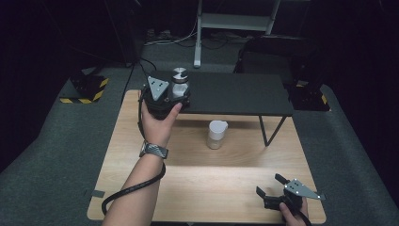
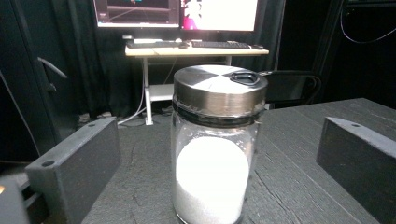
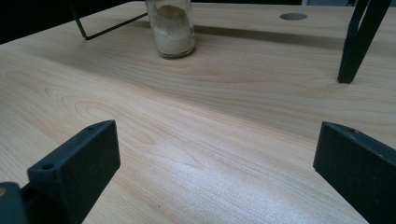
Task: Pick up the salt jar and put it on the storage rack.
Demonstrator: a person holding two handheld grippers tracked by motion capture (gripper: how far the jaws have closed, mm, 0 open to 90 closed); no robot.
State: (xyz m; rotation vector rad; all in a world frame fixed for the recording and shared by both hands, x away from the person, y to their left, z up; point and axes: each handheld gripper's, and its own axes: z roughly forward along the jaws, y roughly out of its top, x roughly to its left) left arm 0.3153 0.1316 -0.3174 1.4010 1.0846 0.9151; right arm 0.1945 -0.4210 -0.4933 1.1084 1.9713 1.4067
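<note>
On the raised black shelf at the far side of the wooden table stands a glass jar of white powder with a brushed metal lid, upright and near the shelf's left end. The left gripper sits at that jar, held by the person's left hand; in the left gripper view the two black jaws stand wide on either side of the glass, with clear gaps showing between each jaw and the jar, so the jar is between them but not pinched. From the high view the gripper body hides most of the jar, so whether any part of it brushes the glass is hard to tell. A second jar holding a tan powder stands on the table itself, in front of the shelf's front edge and well apart from both grippers. The right gripper rests low at the near right corner of the table in the person's right hand, its jaws spread apart with only bare wood between them, pointing toward the tan jar and the shelf's thin leg
</note>
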